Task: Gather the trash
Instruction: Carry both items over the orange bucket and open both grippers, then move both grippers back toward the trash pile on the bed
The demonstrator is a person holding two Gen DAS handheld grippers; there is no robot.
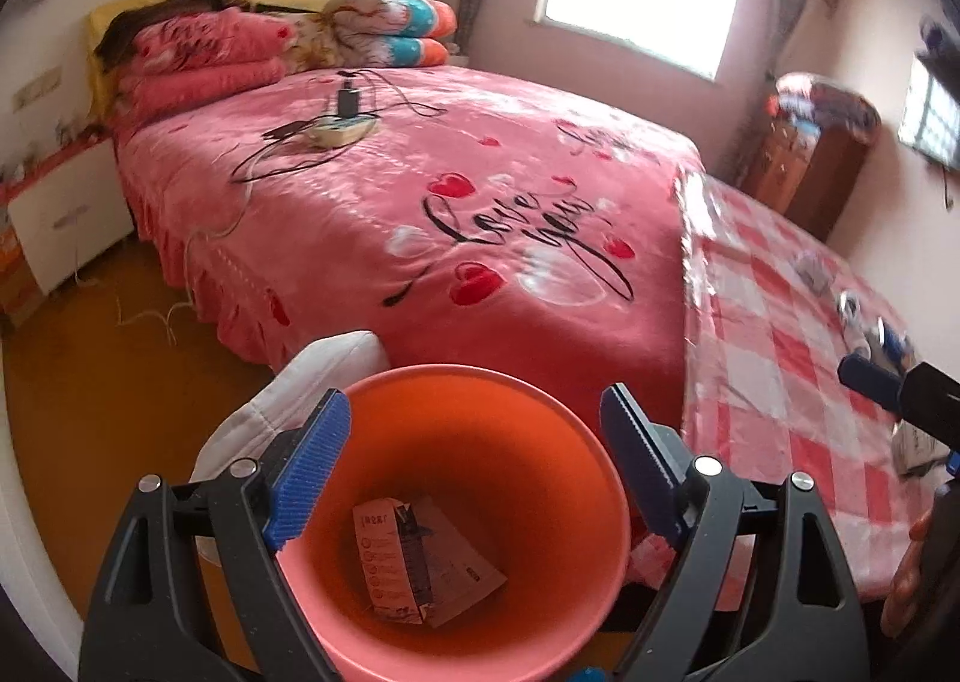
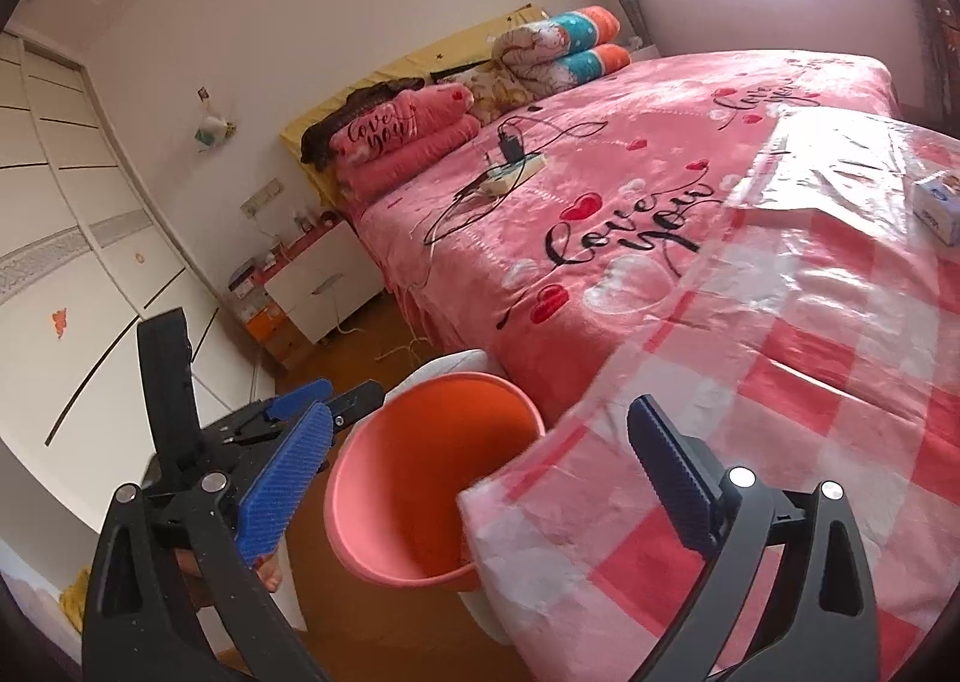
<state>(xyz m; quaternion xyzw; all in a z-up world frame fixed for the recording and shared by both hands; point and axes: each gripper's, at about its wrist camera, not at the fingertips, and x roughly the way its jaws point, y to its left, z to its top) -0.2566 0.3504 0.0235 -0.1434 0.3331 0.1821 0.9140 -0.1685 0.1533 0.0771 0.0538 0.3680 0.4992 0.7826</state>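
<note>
Bedroom, checked table cloth beside pink bed. Left gripper fingers apart, empty, over orange bin — crumpled leaflet already inside. Right gripper wide apart, empty. Small box farther on cloth — maybe left.

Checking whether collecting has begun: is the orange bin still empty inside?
No, a flattened printed carton lies on the bottom of the orange bin.
</note>
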